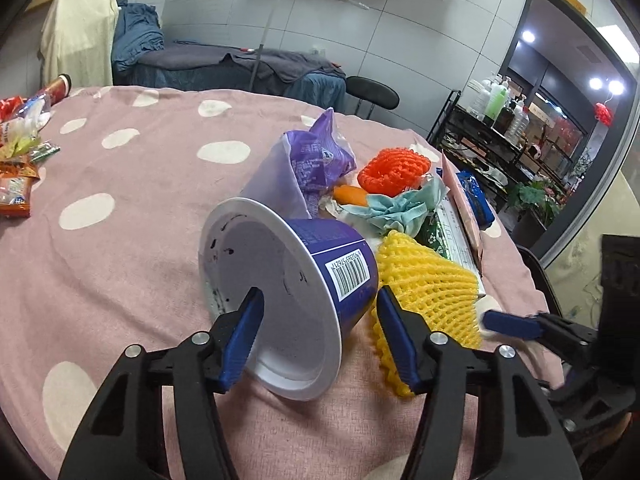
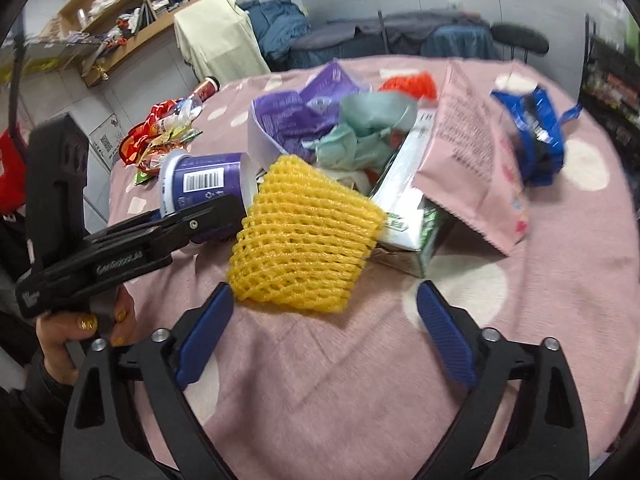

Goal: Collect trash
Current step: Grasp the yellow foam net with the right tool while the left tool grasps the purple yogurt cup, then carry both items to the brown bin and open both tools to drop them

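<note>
The left claw (image 1: 320, 334) straddles the wall of the blue paper cup (image 1: 304, 280), one finger inside the mouth, the other outside by the barcode. Whether the pads are already pressed on the wall I cannot tell; there seems to be a slight gap on the outer side.

The cup lies on its side on the pink dotted desk (image 1: 140, 208), at the near edge of the trash heap. Its long axis runs from the open mouth, which faces the left claw, back toward its base, which points into the heap. The yellow foam net (image 2: 304, 236) lies just beside the cup, touching it on the side away from the snack wrappers (image 1: 16, 176).

The right claw (image 2: 320, 332) is spread wide and holds nothing, hovering just short of the net.

The risk, as I judge it: the cup wall is thin, so a hard pinch could crush the rim and let it slip. The outer finger sits close to the net and might snag its mesh, dragging it along. The rounded cup could also roll if nudged before the grip closes.
</note>
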`<state>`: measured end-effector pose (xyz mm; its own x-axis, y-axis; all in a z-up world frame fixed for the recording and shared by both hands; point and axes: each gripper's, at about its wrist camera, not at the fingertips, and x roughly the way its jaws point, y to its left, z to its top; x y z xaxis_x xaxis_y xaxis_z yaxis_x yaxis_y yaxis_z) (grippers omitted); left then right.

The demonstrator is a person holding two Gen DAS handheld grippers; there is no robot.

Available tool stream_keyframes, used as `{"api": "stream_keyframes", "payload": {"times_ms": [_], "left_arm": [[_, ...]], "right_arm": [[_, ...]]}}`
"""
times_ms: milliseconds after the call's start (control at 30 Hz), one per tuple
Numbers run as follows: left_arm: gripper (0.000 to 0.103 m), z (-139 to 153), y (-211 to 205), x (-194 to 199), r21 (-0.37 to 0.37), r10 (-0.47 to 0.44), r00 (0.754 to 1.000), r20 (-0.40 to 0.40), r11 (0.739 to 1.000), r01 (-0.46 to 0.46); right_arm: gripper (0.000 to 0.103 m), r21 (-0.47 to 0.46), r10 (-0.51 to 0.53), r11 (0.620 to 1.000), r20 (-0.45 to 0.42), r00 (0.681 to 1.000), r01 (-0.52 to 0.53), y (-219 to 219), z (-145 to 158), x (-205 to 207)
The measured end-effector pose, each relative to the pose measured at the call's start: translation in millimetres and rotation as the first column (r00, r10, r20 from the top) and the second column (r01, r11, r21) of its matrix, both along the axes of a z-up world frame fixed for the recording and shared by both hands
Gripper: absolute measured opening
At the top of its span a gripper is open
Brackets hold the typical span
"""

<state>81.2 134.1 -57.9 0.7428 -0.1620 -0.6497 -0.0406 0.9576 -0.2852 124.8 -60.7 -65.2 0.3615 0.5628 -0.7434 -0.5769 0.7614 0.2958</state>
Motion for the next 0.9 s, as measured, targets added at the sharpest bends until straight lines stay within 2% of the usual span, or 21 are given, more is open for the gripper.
{"api": "stream_keyframes", "payload": {"times_ms": [33, 133, 200, 233, 300, 333, 400, 700, 900], "left_arm": [[0.054, -0.6, 0.0, 0.6, -0.007, -0.002, 1.0, 0.0, 1.0, 0.002], [0.044, -0.9, -1.4, 0.0, -0.032, -0.012, 1.0, 0.009, 0.999, 0.012], [0.037, -0.8, -4.8, -1.7, -0.031, -0.024, 1.0, 0.017, 0.999, 0.025], [0.032, -0.5, -6.3, -2.4, -0.029, -0.028, 0.999, 0.021, 0.999, 0.028], [0.023, 1.6, -10.4, -4.1, -0.021, -0.028, 0.999, 0.032, 0.999, 0.029], [0.014, 2.9, -13.5, -6.0, 0.004, -0.019, 0.999, 0.036, 1.0, 0.019], [0.009, 5.8, -16.9, -8.1, 0.044, -0.002, 0.999, 0.051, 0.999, 0.0], [0.008, 24.7, -22.2, -30.6, 0.028, 0.017, 0.992, 0.127, 0.999, -0.021], [0.008, 45.7, -42.5, -37.0, 0.03, -0.034, 0.983, 0.182, 0.999, 0.029]], "right_arm": [[0.082, 0.013, -0.001, 1.0, -0.045, 0.999, 0.001, 4.5, -4.8, 7.2], [0.07, 0.011, -0.006, 1.0, -0.087, 0.996, 0.007, 14.6, -14.5, 18.2], [0.051, 0.02, -0.011, 1.0, -0.085, 0.996, 0.013, 15.6, -14.5, 20.2], [0.045, 0.033, -0.005, 0.999, -0.088, 0.996, 0.008, 16.1, -14.1, 20.5], [0.027, 0.05, -0.006, 0.999, -0.093, 0.996, 0.01, 14.9, -13.9, 21.1], [0.024, 0.068, -0.002, 0.998, -0.095, 0.995, 0.008, 13.9, -13.4, 20.8], [0.014, 0.093, 0.008, 0.996, -0.086, 0.996, 0.0, 11.6, -11.1, 18.3], [0.01, 0.121, 0.019, 0.992, 0.119, 0.993, -0.033, -3.9, 18.6, -17.6], [0.01, 0.148, -0.021, 0.989, 0.231, 0.973, -0.014, -37.6, 42.5, -37.5]]}}
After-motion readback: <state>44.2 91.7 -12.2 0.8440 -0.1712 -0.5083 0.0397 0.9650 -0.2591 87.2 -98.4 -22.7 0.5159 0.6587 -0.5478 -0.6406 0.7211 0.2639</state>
